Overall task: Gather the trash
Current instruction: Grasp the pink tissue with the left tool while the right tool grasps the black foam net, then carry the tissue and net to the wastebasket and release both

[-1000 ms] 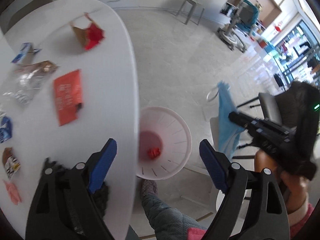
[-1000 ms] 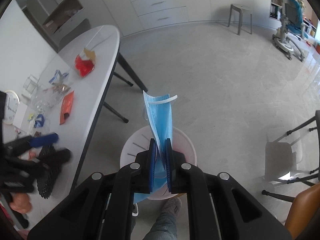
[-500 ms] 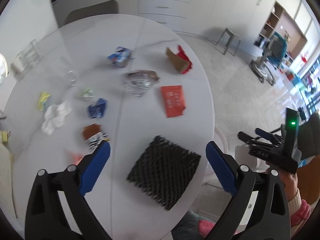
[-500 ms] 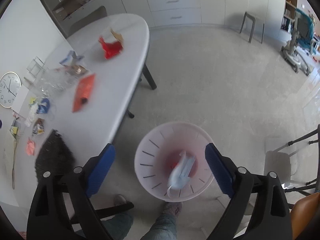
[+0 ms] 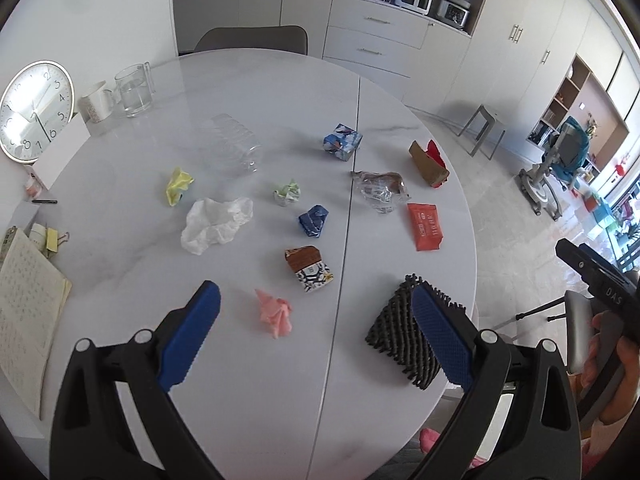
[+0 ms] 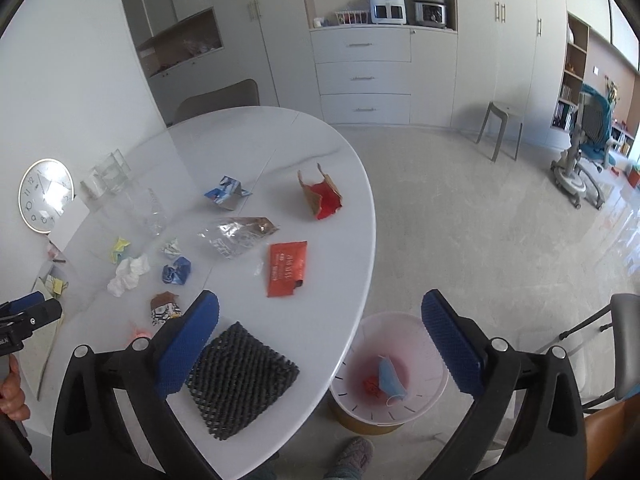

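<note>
Both tongs, left (image 5: 316, 332) and right (image 6: 320, 344), empty; right jaws opening. Risk: thin orange wrapper (image 6: 286, 268) lies flat on table (image 6: 320, 152), pads may skid; bin (image 6: 434, 392) beside edge, drop may miss.

The wall clock (image 5: 37, 110) leaning at the table's far left shows numerals; 2, 4, 5, 6 and 8 are legible. The letters "DAS" are printed on the right gripper (image 5: 600, 280) body. White print on the orange-red wrapper (image 5: 426, 227) is too small to make out.
</note>
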